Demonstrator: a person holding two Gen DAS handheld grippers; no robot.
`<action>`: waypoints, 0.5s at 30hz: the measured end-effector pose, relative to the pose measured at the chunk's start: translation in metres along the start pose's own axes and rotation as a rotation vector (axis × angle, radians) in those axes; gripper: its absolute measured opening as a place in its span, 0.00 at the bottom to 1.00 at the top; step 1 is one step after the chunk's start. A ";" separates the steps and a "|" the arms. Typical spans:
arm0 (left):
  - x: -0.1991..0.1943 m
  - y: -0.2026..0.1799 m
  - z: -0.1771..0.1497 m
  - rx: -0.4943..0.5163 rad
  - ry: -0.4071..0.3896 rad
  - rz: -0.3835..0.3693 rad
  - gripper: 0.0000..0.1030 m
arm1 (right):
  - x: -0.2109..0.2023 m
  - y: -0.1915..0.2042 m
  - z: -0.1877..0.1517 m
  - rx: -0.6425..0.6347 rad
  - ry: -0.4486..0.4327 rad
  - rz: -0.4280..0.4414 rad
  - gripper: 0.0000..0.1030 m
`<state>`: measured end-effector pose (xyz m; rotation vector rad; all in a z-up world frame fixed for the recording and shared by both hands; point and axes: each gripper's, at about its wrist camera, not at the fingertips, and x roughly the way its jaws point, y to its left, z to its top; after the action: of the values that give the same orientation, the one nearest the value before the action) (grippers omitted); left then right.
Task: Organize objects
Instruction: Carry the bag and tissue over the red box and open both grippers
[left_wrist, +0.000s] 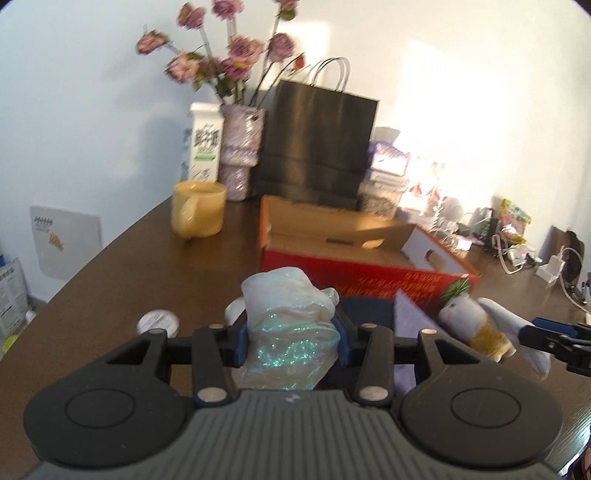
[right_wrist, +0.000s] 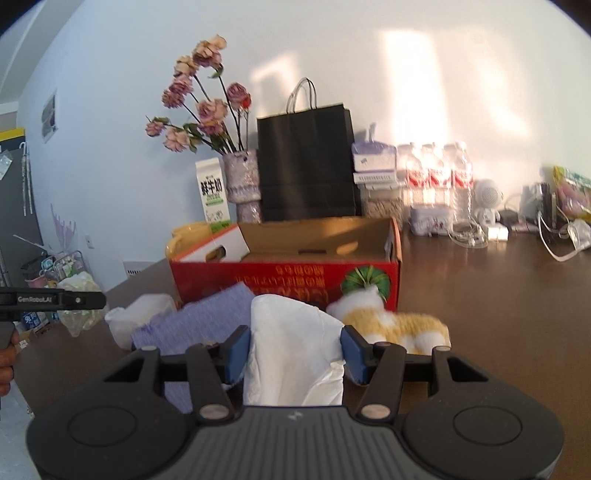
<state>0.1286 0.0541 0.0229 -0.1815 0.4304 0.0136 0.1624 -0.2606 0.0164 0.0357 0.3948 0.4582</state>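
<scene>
We hold one thing in each gripper. The left gripper (left_wrist: 291, 341) is clamped on a clear glittery pouch (left_wrist: 290, 325), its blue pads pressed into both sides so the soft film bulges above them. The right gripper (right_wrist: 295, 349) pinches a white packet (right_wrist: 295, 350) the same way, near its middle, which should keep it from folding over. Both are lifted off the table (left_wrist: 122, 273), just in front of the red box (left_wrist: 369, 266), and both grippers point toward it; we judge the box to be where these things belong.

The box stands open, its flaps turned out, and what we can see of its inside looks empty, so it is ready to take things from above.

Still waiting in front of the box are one plush toy (right_wrist: 391, 325), white and yellow, lying on its side against the box's front wall, one lilac cloth (right_wrist: 207, 317), and one white jar (right_wrist: 144, 317) beside it. A small round lid (left_wrist: 158, 320) lies apart on the left.

Behind the box, along the wall, stand things that seem already placed: one yellow mug (left_wrist: 197, 212), one milk carton (right_wrist: 214, 195), one vase (right_wrist: 242, 181) of dried roses, one black bag (right_wrist: 306, 162), and three water bottles (right_wrist: 439, 177) in a row. Farther right is a tangle of cables and small items we cannot count.
</scene>
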 end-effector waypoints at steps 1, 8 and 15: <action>0.002 -0.004 0.004 0.006 -0.008 -0.010 0.43 | 0.002 0.001 0.004 -0.005 -0.010 0.001 0.51; 0.028 -0.032 0.034 0.037 -0.062 -0.067 0.43 | 0.027 0.003 0.038 -0.042 -0.075 -0.003 0.51; 0.055 -0.060 0.066 0.075 -0.117 -0.109 0.43 | 0.064 0.005 0.072 -0.071 -0.121 -0.011 0.51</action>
<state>0.2094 0.0053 0.0693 -0.1293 0.3030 -0.0987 0.2401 -0.2238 0.0607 -0.0070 0.2592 0.4562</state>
